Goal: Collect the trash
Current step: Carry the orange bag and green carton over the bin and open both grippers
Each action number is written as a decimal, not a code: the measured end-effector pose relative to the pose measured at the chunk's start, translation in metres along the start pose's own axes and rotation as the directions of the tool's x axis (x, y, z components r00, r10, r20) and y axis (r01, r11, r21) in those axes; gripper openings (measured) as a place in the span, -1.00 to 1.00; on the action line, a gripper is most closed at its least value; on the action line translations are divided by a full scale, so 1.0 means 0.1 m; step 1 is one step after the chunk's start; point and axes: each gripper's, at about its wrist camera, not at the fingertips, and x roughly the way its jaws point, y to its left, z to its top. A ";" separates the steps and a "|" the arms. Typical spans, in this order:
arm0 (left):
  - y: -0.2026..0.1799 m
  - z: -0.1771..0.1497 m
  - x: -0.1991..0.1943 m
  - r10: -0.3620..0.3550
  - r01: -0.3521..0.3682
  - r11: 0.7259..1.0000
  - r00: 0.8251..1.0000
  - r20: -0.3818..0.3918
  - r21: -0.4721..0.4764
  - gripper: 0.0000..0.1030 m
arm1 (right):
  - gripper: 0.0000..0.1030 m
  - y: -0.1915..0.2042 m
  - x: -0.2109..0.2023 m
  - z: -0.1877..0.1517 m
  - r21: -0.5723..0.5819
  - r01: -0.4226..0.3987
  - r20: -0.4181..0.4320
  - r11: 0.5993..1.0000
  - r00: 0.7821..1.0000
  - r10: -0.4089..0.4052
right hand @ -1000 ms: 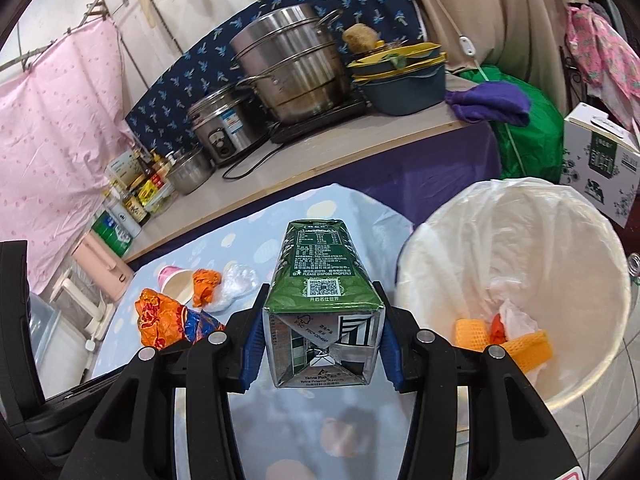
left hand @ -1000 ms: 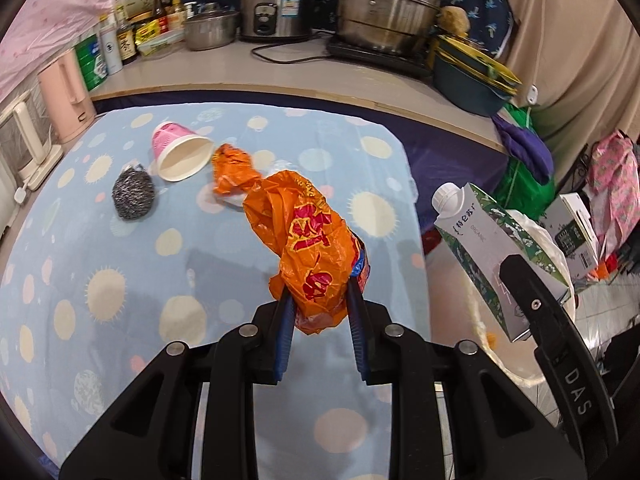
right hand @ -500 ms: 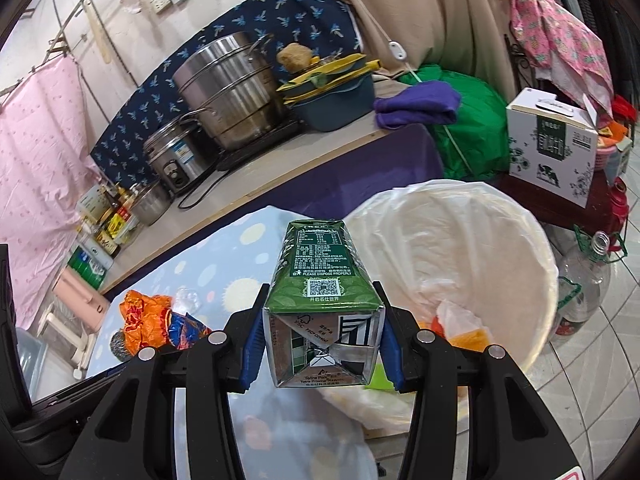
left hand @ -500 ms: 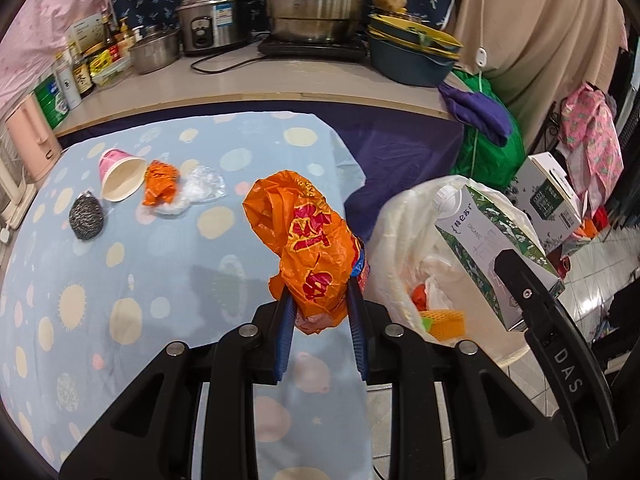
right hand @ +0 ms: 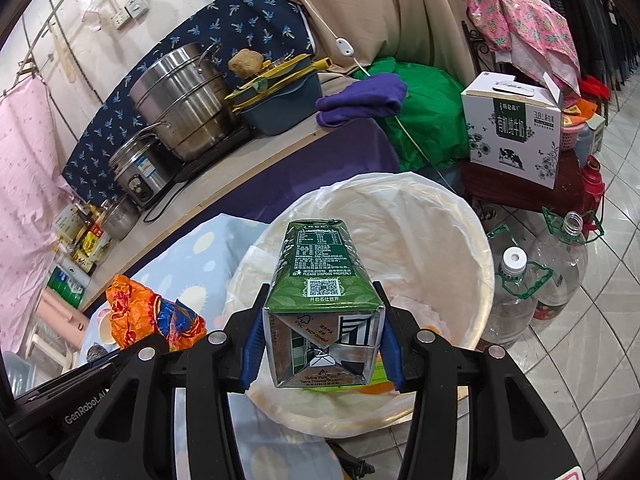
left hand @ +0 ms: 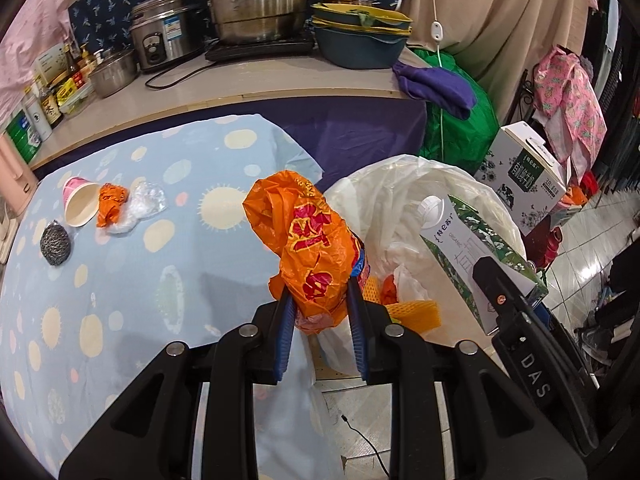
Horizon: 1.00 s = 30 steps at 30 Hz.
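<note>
A crumpled orange plastic bag (left hand: 316, 256) and a tilted green milk carton (right hand: 324, 304) hang over the white-lined trash bin (right hand: 476, 240). A tipped pink paper cup (left hand: 79, 207), orange scrap (left hand: 110, 204) and clear wrapper (left hand: 146, 202) lie together on the bench.

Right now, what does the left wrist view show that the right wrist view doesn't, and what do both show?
Only the left wrist view: the pink paper cup lying on its side, the steel scrubber, and crumpled orange and clear scraps on the tablecloth.

Only the right wrist view: two clear plastic bottles on the floor tiles and the carton's folded base.

Both: the orange bag clamped in the left jaws, the green carton clamped in the right jaws, and the lined trash bin.
</note>
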 end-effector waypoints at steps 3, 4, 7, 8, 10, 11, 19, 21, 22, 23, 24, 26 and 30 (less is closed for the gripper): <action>-0.09 0.02 0.05 -0.003 0.003 1.000 1.000 -0.003 0.014 -0.53 | -0.10 -0.08 0.02 0.01 0.009 0.012 -0.003 1.000 1.000 -0.012; -0.11 0.03 0.06 -0.003 0.004 1.000 1.000 -0.003 0.020 -0.53 | -0.10 -0.10 0.03 0.02 0.010 0.016 -0.003 1.000 1.000 -0.016; -0.21 0.04 0.11 -0.006 0.006 0.999 1.000 -0.004 0.038 -0.53 | -0.10 -0.18 0.06 0.04 0.020 0.032 -0.006 0.999 0.999 -0.032; -0.24 0.05 0.14 -0.005 0.006 0.999 1.000 -0.007 0.043 -0.53 | -0.10 -0.22 0.07 0.04 0.025 0.039 -0.008 0.999 0.999 -0.039; -0.31 0.05 0.19 -0.009 0.010 0.998 1.000 -0.012 0.056 -0.53 | -0.10 -0.26 0.09 0.05 0.034 0.049 -0.012 0.998 0.999 -0.049; -0.33 0.05 0.21 -0.008 0.008 0.998 1.000 -0.014 0.062 -0.53 | -0.09 -0.29 0.11 0.05 0.036 0.054 -0.013 0.998 0.998 -0.054; -0.44 0.05 0.35 -0.011 0.014 0.997 0.999 -0.035 0.079 -0.48 | -0.09 -0.36 0.18 0.03 0.046 0.074 -0.028 0.996 0.997 -0.073; -0.45 0.05 0.38 -0.013 0.017 0.997 0.999 -0.042 0.079 -0.36 | -0.08 -0.37 0.20 0.03 0.045 0.077 -0.029 0.996 0.997 -0.076; -0.45 0.04 0.39 -0.012 0.015 0.997 0.999 -0.044 0.075 -0.30 | -0.07 -0.38 0.20 0.04 0.050 0.077 -0.030 0.996 0.997 -0.076; -0.44 0.04 0.39 -0.006 0.009 0.998 0.999 -0.041 0.070 -0.15 | -0.04 -0.38 0.20 0.03 0.056 0.075 -0.030 0.996 0.997 -0.073; -0.43 0.04 0.38 0.001 0.001 0.998 0.999 -0.033 0.064 -0.09 | -0.03 -0.39 0.20 0.04 0.063 0.078 -0.030 0.995 0.997 -0.077; -0.42 0.04 0.39 -0.001 0.003 0.998 0.999 -0.035 0.061 -0.01 | -0.02 -0.40 0.19 0.04 0.072 0.077 -0.019 0.994 0.997 -0.076; -0.39 0.05 0.37 0.003 -0.001 0.999 1.000 -0.027 0.053 0.11 | -0.02 -0.39 0.15 0.06 0.072 0.075 -0.006 0.995 0.997 -0.075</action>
